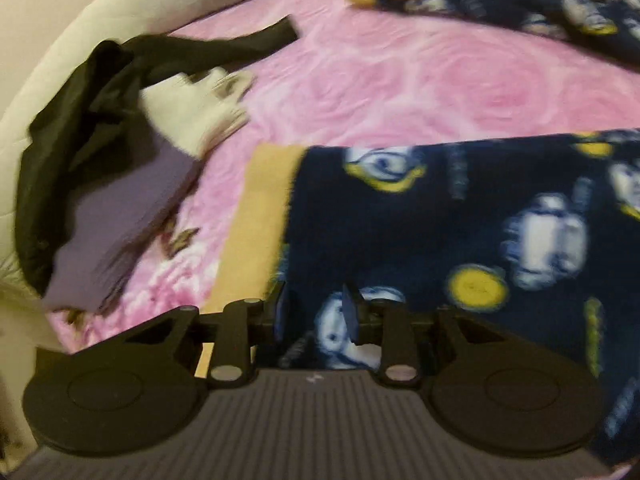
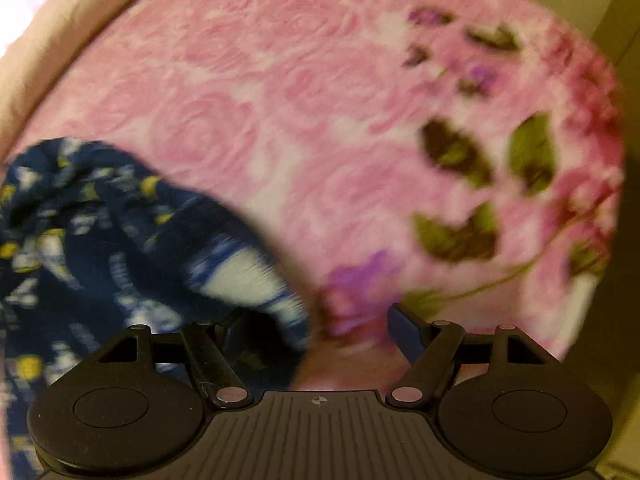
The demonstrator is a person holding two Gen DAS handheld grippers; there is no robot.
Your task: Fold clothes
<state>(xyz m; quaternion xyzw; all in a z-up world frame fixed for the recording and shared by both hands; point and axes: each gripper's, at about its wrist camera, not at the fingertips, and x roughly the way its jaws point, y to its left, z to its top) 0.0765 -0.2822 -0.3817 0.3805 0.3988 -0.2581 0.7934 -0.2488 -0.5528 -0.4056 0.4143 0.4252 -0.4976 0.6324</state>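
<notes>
A navy fleece garment printed with white and yellow figures lies flat on the pink bed, its yellow cuff toward the left. My left gripper hovers low over its near edge. The jaws stand partly apart with the fabric showing in the gap, not visibly pinched. A second navy piece with a yellow cuff lies at the far right. In the right wrist view, a bunched navy fold sits at the left and covers the left finger. My right gripper is open wide with nothing between its fingers.
A pile of dark, cream and purple clothes lies at the left, against a cream pillow. The pink rose-print blanket covers the bed, and its edge curves away at the right. Both views are motion-blurred.
</notes>
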